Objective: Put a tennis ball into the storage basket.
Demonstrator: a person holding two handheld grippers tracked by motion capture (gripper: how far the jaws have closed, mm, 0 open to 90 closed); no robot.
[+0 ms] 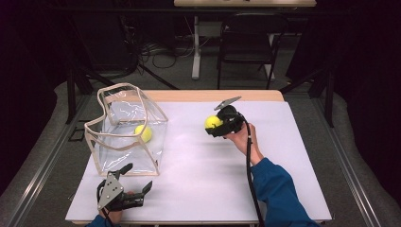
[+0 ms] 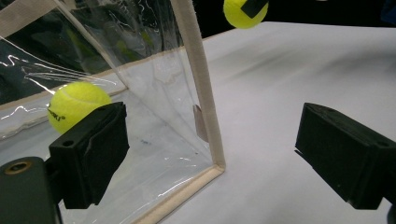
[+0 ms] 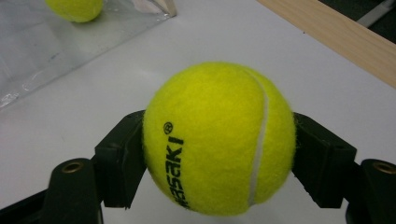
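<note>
While right tongs (image 1: 213,126) clamp a tennis ball (image 1: 213,122) above the desk (image 1: 283,189), carry toward nine o'clock, clearing the clear bag's (image 1: 124,90) rim; left tongs (image 1: 137,182) gape, idle.

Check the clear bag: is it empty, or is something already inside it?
Not empty. One tennis ball lies inside the clear bag, seen through its wall; the second ball is outside, held in the right gripper.
</note>
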